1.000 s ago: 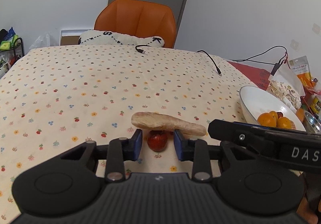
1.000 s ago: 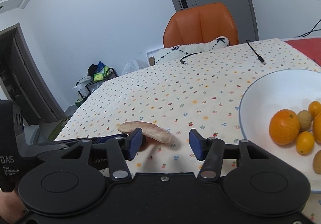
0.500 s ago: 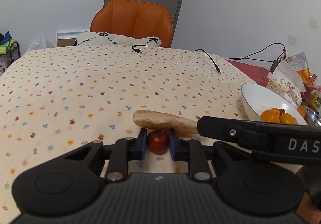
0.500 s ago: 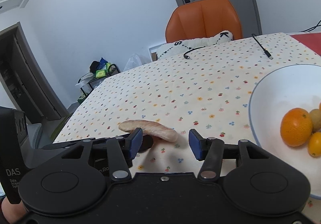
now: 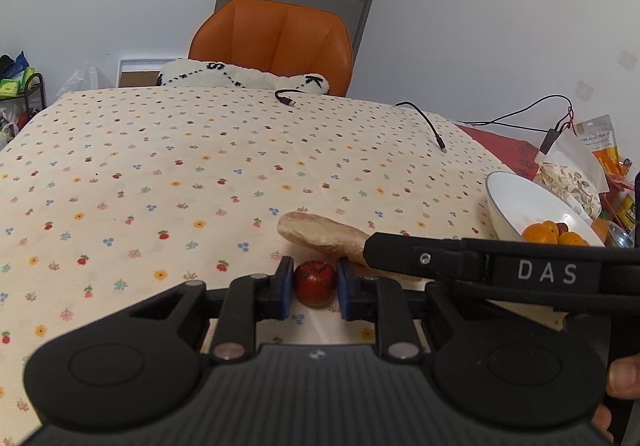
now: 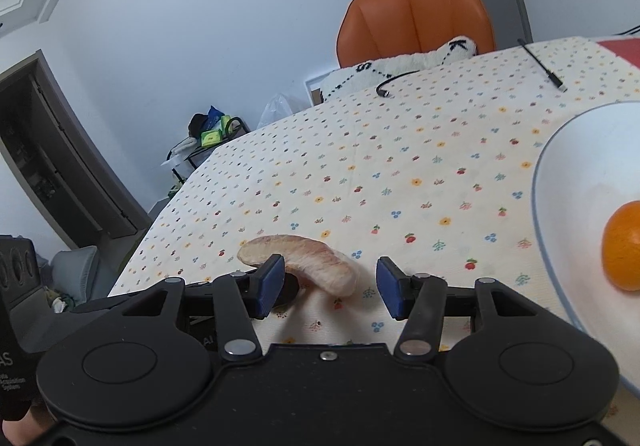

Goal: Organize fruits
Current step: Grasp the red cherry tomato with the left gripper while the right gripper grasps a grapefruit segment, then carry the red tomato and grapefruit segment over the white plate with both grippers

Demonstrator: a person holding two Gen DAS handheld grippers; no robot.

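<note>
My left gripper [image 5: 315, 284] is shut on a small dark red fruit [image 5: 315, 282], held between its blue pads just above the flowered tablecloth. A pale pinkish peeled fruit segment [image 5: 324, 234] lies right behind it. In the right wrist view the same segment [image 6: 308, 262] lies between and just ahead of my open, empty right gripper [image 6: 332, 286]. A white bowl [image 5: 520, 202] at the right holds oranges [image 5: 540, 233] and small fruits. It also shows in the right wrist view [image 6: 576, 182] with an orange [image 6: 622, 246].
The right gripper's black body [image 5: 500, 266] crosses in front of the bowl in the left wrist view. Black cables [image 5: 424, 122] lie at the table's far side. Snack bags [image 5: 576, 166] stand behind the bowl. An orange chair [image 5: 276, 42] with a white cushion stands beyond the table.
My left gripper has closed on the red fruit and holds it. My right gripper has shifted left, so the bowl sits further right in its view.
</note>
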